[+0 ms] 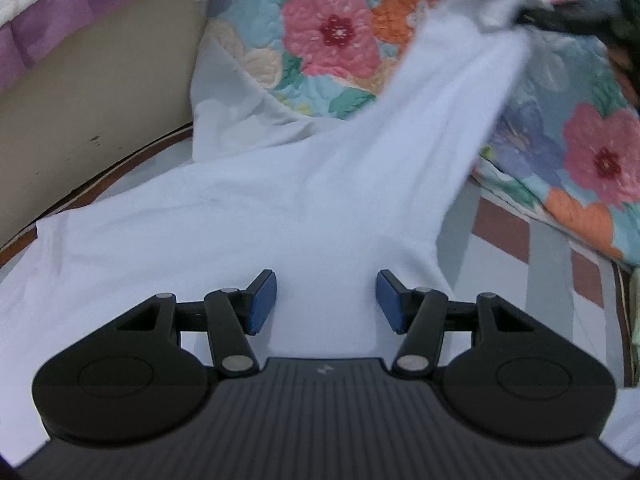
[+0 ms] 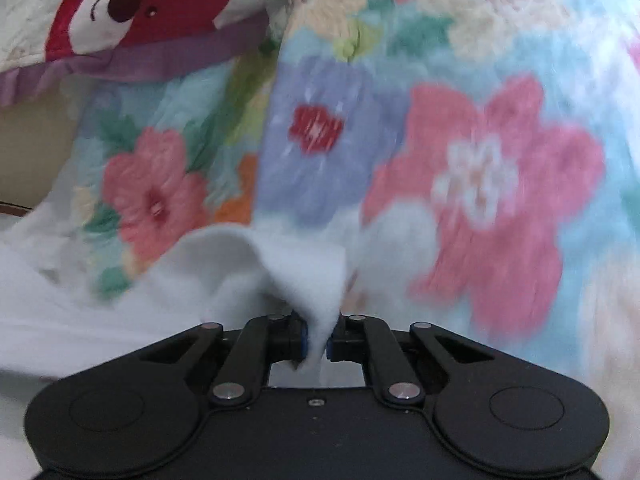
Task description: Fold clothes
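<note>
A white garment [image 1: 248, 208] lies spread on the bed in the left wrist view, one part of it drawn up toward the upper right. My left gripper [image 1: 326, 300] hovers over its flat part with the blue pads [image 1: 262, 300] well apart and nothing pinched between them. At the top right the right gripper [image 1: 560, 20] appears as a dark blur holding the raised end. In the right wrist view my right gripper [image 2: 316, 340] is shut on a bunched fold of the white garment [image 2: 308, 276], which rises out of the jaws.
A floral quilt [image 1: 332, 32] is heaped behind the garment and fills the right wrist view [image 2: 480, 160]. A pillow with a red bear face [image 2: 132, 4] lies at the upper left. A checked sheet [image 1: 516, 236] shows at the right, a beige wall [image 1: 100, 92] at the left.
</note>
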The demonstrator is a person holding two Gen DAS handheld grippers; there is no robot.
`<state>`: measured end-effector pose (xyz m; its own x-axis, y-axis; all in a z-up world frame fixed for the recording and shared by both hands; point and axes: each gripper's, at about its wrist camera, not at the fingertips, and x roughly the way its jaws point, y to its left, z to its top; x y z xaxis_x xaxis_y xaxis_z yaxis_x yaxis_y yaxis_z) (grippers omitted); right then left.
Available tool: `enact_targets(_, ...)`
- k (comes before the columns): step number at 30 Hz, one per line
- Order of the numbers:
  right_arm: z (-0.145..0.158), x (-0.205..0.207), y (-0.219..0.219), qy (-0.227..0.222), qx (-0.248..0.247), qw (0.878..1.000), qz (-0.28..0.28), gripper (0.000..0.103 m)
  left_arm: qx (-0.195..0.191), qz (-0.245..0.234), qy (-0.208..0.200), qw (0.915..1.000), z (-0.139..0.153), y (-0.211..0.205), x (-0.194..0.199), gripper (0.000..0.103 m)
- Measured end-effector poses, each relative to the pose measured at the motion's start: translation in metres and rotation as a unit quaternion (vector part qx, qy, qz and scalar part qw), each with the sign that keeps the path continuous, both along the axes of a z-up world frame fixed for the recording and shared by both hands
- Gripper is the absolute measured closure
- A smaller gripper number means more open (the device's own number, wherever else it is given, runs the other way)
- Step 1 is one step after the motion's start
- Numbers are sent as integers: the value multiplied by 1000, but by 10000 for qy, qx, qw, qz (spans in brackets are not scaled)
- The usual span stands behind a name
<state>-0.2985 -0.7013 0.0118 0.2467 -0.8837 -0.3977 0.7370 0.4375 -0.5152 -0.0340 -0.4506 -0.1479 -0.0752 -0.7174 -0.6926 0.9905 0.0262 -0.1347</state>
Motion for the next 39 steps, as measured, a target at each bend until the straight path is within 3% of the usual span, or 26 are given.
enact_targets(5,-7,22,-26,280,243,9993,-10,95,255,-157,-141,9995,-2,9,-9,47)
enact_targets(7,-12,25,-29,254,366,9990,-100,87,355,-197,-171,9990,-4,19,-11,47)
enact_targets(11,-2,9,-9,-492,957,9938,-272,47,453,-76,-82,9989,-3,45,-19,47)
enact_targets(12,1,4,0,-668,1099,9913,-278,44,483,25,-24,9988,-1,54,-22,47)
enact_targets(15,5,-30,39,-1269,1678,9768,-404,44,571,333,186,9976,6,82,-41,47)
enact_targets(18,0,-83,95,-2004,2397,9492,-384,44,524,326,494,9969,18,112,-67,47)
enact_targets(20,-6,-120,138,-2245,2752,9347,-159,48,460,243,635,9966,27,129,-87,47)
enact_targets(22,-16,-155,185,-2238,3039,9260,102,69,400,41,659,9970,35,143,-110,47)
enact_targets(23,-22,-170,207,-2206,3151,9229,163,89,394,-67,664,9970,38,149,-121,47)
enact_targets(24,-28,-183,229,-2196,3254,9195,176,95,418,-170,678,9967,40,154,-131,49)
enact_targets(29,-45,-236,320,-2189,3575,9071,373,93,597,-725,740,9928,43,178,-173,51)
enact_targets(30,-48,-239,328,-2137,3593,9074,441,88,589,-865,753,9917,47,184,-181,51)
enact_targets(37,-65,-232,347,-1867,3448,9155,894,85,562,-1516,499,9856,66,222,-225,50)
enact_targets(38,-66,-228,349,-1802,3436,9165,970,81,605,-1552,435,9851,66,227,-227,49)
enact_targets(39,-69,-224,350,-1694,3396,9195,1027,71,648,-1587,372,9845,66,232,-230,49)
